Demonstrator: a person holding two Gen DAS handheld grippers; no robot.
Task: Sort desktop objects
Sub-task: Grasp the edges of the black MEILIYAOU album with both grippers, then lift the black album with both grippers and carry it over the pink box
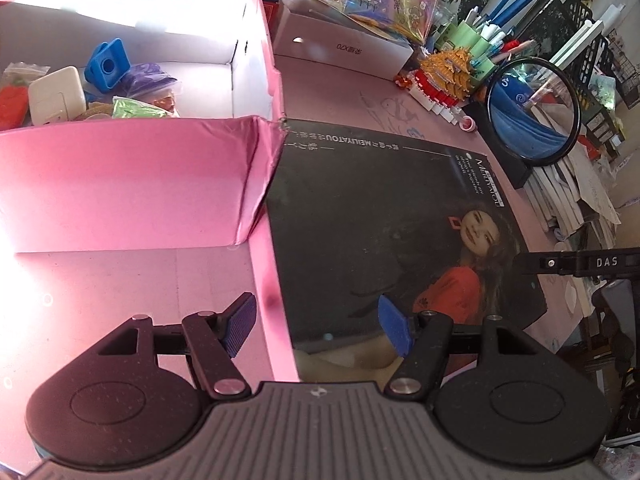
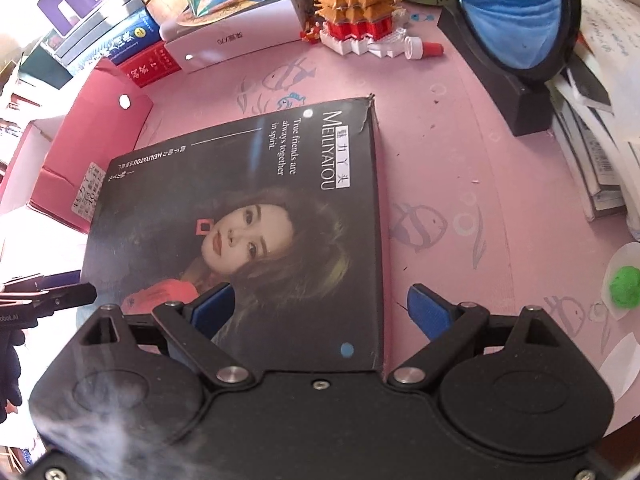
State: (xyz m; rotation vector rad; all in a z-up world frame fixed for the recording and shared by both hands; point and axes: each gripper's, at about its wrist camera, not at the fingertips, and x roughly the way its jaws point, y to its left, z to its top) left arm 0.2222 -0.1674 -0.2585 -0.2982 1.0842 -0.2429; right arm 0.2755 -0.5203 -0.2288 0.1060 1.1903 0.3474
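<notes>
A flat black box lid (image 1: 380, 216) printed with a woman's portrait lies on the pink desk mat beside the open pink box (image 1: 132, 176); it also shows in the right wrist view (image 2: 256, 216). The pink box holds several small items, among them a blue block (image 1: 107, 65) and a white adapter (image 1: 56, 94). My left gripper (image 1: 318, 328) is open, hovering over the seam between pink flap and black lid. My right gripper (image 2: 320, 308) is open, its fingers straddling the lid's near right edge. A green toy (image 2: 624, 286) lies at the far right.
A white box (image 1: 340, 46), a building-block pagoda (image 2: 352, 8), a small white-and-red bottle (image 2: 422, 48), a round sand-art frame (image 1: 532, 108), a pen holder (image 1: 476, 44) and stacked books (image 2: 600, 152) line the back and right. The other gripper (image 1: 580, 262) shows at the right edge.
</notes>
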